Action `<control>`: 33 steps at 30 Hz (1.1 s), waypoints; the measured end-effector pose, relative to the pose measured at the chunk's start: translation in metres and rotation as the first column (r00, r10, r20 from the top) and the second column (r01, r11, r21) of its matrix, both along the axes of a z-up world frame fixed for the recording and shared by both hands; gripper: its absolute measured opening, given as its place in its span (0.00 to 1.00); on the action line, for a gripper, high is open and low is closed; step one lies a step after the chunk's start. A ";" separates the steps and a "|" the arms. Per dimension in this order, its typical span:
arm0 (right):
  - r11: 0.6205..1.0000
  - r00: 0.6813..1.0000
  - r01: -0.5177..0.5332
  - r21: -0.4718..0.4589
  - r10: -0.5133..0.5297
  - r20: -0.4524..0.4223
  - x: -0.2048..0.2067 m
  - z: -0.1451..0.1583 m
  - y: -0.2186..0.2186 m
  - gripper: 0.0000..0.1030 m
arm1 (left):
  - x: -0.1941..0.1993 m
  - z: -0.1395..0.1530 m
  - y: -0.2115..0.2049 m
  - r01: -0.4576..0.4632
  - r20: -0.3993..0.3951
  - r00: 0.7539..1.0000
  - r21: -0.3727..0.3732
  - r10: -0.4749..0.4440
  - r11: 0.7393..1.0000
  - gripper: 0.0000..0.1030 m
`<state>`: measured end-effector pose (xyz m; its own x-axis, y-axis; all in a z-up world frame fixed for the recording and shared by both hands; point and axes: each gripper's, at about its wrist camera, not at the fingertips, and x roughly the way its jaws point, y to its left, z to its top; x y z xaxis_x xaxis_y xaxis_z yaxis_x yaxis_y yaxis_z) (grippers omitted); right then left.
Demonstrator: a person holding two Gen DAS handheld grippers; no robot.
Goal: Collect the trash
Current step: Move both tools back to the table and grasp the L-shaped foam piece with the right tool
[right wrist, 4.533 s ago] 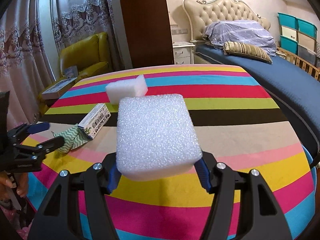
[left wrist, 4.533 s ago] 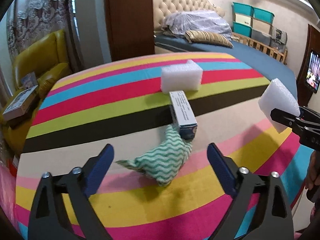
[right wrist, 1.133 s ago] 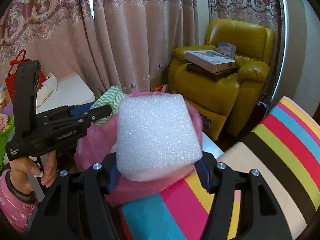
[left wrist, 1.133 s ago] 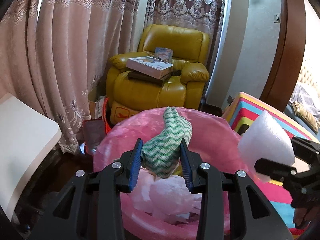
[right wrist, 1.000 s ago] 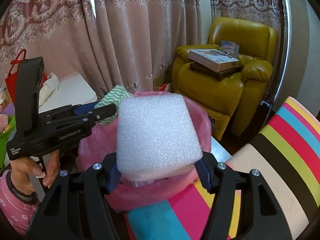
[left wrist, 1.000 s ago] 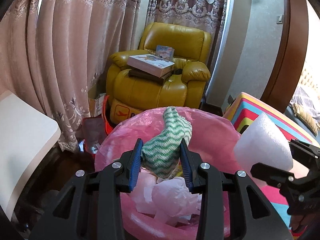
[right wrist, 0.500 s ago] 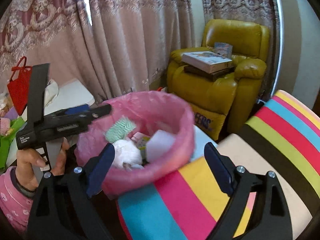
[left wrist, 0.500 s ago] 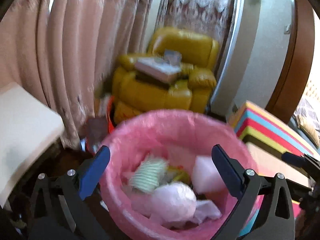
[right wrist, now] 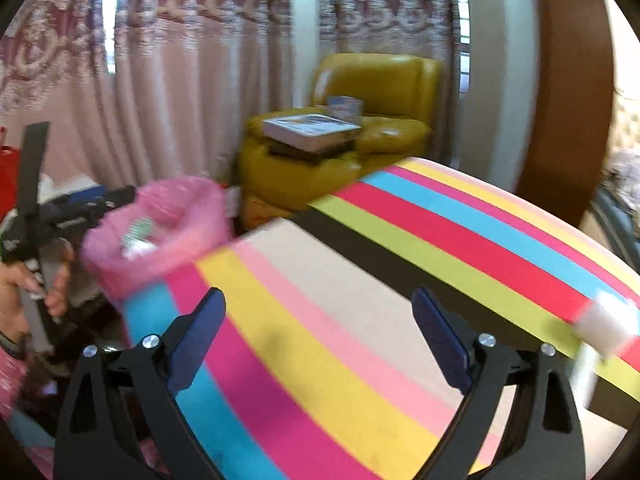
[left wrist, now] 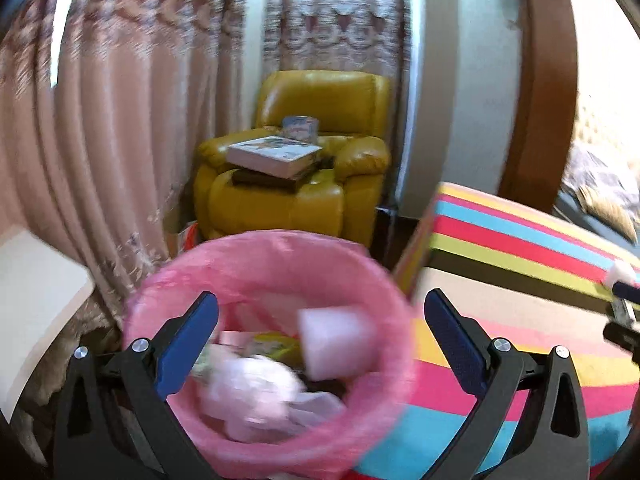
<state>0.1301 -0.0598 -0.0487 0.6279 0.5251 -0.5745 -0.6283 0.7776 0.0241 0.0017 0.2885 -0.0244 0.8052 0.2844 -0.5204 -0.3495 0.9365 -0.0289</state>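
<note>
Both grippers gape empty: left gripper (left wrist: 321,320) over the pink bin (left wrist: 384,280) at lower centre, right gripper (right wrist: 319,320) above the striped table (right wrist: 360,280). Next target looks like the white foam block (right wrist: 606,322), far right.

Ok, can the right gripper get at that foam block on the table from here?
Probably yes. The right gripper is open and empty, and the foam block lies off to its right on the striped table, with nothing visible between them, though the frame is blurred.
</note>
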 end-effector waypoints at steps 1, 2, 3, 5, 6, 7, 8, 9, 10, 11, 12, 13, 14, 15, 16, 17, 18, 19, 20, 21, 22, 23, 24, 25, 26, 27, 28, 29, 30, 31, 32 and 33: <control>1.000 1.000 0.023 0.003 -0.023 -0.003 0.001 -0.001 -0.013 0.89 | 0.004 0.000 -0.015 0.031 -0.005 1.000 0.012 -0.031 0.999 0.94; 0.999 0.999 0.050 0.007 -0.050 -0.006 0.002 -0.001 -0.026 0.89 | 0.009 0.000 -0.025 0.053 -0.008 0.999 0.018 -0.053 0.998 0.94; 0.996 0.996 0.085 0.014 -0.085 -0.006 0.003 -0.001 -0.044 0.89 | 0.013 0.001 -0.039 0.084 -0.013 0.996 0.023 -0.084 0.996 0.94; 0.989 0.990 0.142 0.027 -0.142 -0.004 0.005 -0.002 -0.076 0.89 | 0.021 0.000 -0.064 0.135 -0.020 0.991 0.024 -0.135 0.991 0.94; 0.984 0.984 0.176 0.034 -0.176 -0.004 0.005 -0.002 -0.094 0.89 | 0.025 0.001 -0.076 0.163 -0.021 0.987 0.025 -0.162 0.986 0.94; 0.977 0.978 0.210 0.034 -0.210 -0.004 0.006 -0.002 -0.112 0.89 | 0.028 0.001 -0.089 0.189 -0.021 0.982 0.027 -0.189 0.982 0.94; 0.970 0.970 0.241 0.028 -0.241 -0.005 0.009 -0.004 -0.128 0.89 | 0.033 0.001 -0.104 0.218 -0.023 0.976 0.026 -0.218 0.976 0.94; 0.963 0.963 0.270 0.020 -0.270 -0.008 0.011 -0.005 -0.142 0.89 | 0.039 0.001 -0.120 0.251 -0.028 0.968 0.021 -0.250 0.968 0.94; 0.954 0.954 0.298 0.015 -0.298 -0.011 0.013 -0.006 -0.157 0.89 | 0.043 0.000 -0.132 0.274 -0.033 0.961 0.018 -0.273 0.962 0.94; 0.946 0.946 0.325 0.014 -0.325 -0.015 0.016 -0.007 -0.170 0.89 | 0.050 -0.002 -0.149 0.306 -0.042 0.951 0.014 -0.306 0.952 0.94; 0.939 0.939 0.344 0.016 -0.344 -0.021 0.019 -0.008 -0.181 0.89 | 0.054 -0.003 -0.163 0.330 -0.050 0.943 0.014 -0.329 0.944 0.94; 0.928 0.928 0.373 0.018 -0.372 -0.031 0.022 -0.009 -0.196 0.89 | 0.059 -0.005 -0.177 0.355 -0.059 0.934 0.016 -0.353 0.935 0.94; 0.916 0.916 0.401 0.021 -0.400 -0.044 0.026 -0.010 -0.208 0.89 | 0.063 -0.007 -0.195 0.386 -0.068 0.921 0.018 -0.384 0.922 0.94; 0.908 0.907 0.419 0.023 -0.417 -0.053 0.028 -0.012 -0.217 0.89 | 0.067 -0.009 -0.210 0.415 -0.073 0.908 0.018 -0.413 0.909 0.94; 0.897 0.895 0.442 0.027 -0.439 -0.071 0.033 -0.015 -0.228 0.89 | 0.069 -0.011 -0.224 0.440 -0.077 0.896 0.021 -0.437 0.898 0.94; 0.889 0.887 0.457 0.033 -0.453 -0.086 0.038 -0.017 -0.236 0.89 | 0.070 -0.015 -0.236 0.456 -0.081 0.888 0.026 -0.452 0.890 0.94; 0.884 0.883 0.466 0.034 -0.461 -0.090 0.041 -0.019 -0.241 0.89 | 0.072 -0.017 -0.248 0.474 -0.088 0.878 0.030 -0.470 0.880 0.94; 0.879 0.877 0.477 0.029 -0.473 -0.092 0.046 -0.021 -0.246 0.89 | 0.074 -0.020 -0.260 0.491 -0.099 0.868 0.034 -0.486 0.870 0.94; 0.876 0.873 0.482 0.022 -0.478 -0.096 0.054 -0.023 -0.248 0.89 | 0.076 -0.023 -0.268 0.503 -0.108 0.861 0.037 -0.497 0.863 0.94; 0.875 0.871 0.484 0.018 -0.480 -0.101 0.058 -0.025 -0.250 0.89 | 0.077 -0.026 -0.277 0.518 -0.116 0.852 0.040 -0.511 0.855 0.94; 0.874 0.869 0.486 0.010 -0.483 -0.106 0.064 -0.027 -0.249 0.89 | 0.078 -0.028 -0.286 0.531 -0.122 0.843 0.045 -0.523 0.846 0.94; 0.874 0.868 0.486 -0.001 -0.483 -0.115 0.074 -0.030 -0.249 0.89 | 0.077 -0.029 -0.294 0.542 -0.126 0.837 0.051 -0.533 0.839 0.94; 0.875 0.867 0.484 -0.014 -0.482 -0.128 0.082 -0.033 -0.249 0.89 | 0.077 -0.028 -0.298 0.547 -0.128 0.833 0.054 -0.538 0.835 0.94; 0.875 0.865 0.483 -0.026 -0.482 -0.138 0.088 -0.035 -0.245 0.89 | 0.078 -0.029 -0.303 0.554 -0.130 0.829 0.057 -0.544 0.831 0.94; 0.877 0.864 0.478 -0.042 -0.478 -0.158 0.099 -0.039 -0.244 0.89 | 0.080 -0.029 -0.308 0.562 -0.134 0.823 0.059 -0.552 0.825 0.94; 0.881 0.864 0.470 -0.052 -0.471 -0.176 0.108 -0.042 -0.243 0.89 | 0.083 -0.029 -0.312 0.570 -0.139 0.818 0.060 -0.558 0.820 0.94; 0.885 0.865 0.461 -0.063 -0.464 -0.191 0.115 -0.045 -0.242 0.89 | 0.084 -0.030 -0.314 0.573 -0.142 0.816 0.062 -0.561 0.817 0.94; 0.891 0.868 0.445 -0.084 -0.453 -0.205 0.125 -0.048 -0.239 0.89 | 0.087 -0.032 -0.316 0.573 -0.150 0.815 0.068 -0.560 0.816 0.94; 0.896 0.871 0.434 -0.097 -0.445 -0.210 0.130 -0.049 -0.237 0.89 | 0.088 -0.033 -0.317 0.573 -0.156 0.815 0.071 -0.559 0.816 0.94; 0.904 0.877 0.411 -0.117 -0.427 -0.218 0.139 -0.053 -0.233 0.89 | 0.091 -0.035 -0.319 0.574 -0.162 0.813 0.069 -0.559 0.816 0.94; 0.912 0.884 0.389 -0.133 -0.410 -0.224 0.148 -0.055 -0.229 0.89 | 0.091 -0.035 -0.318 0.575 -0.164 0.813 0.065 -0.559 0.816 0.94; 0.917 0.889 0.373 -0.141 -0.397 -0.229 0.156 -0.058 -0.226 0.89 | 0.092 -0.037 -0.316 0.574 -0.165 0.813 0.059 -0.559 0.817 0.94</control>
<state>0.2858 -0.2862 -0.1064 0.6011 0.2094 -0.7712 -0.2622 0.9633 0.0571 0.0934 -0.0279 -0.0611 0.7648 -0.1436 -0.6281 0.2503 0.9645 0.0843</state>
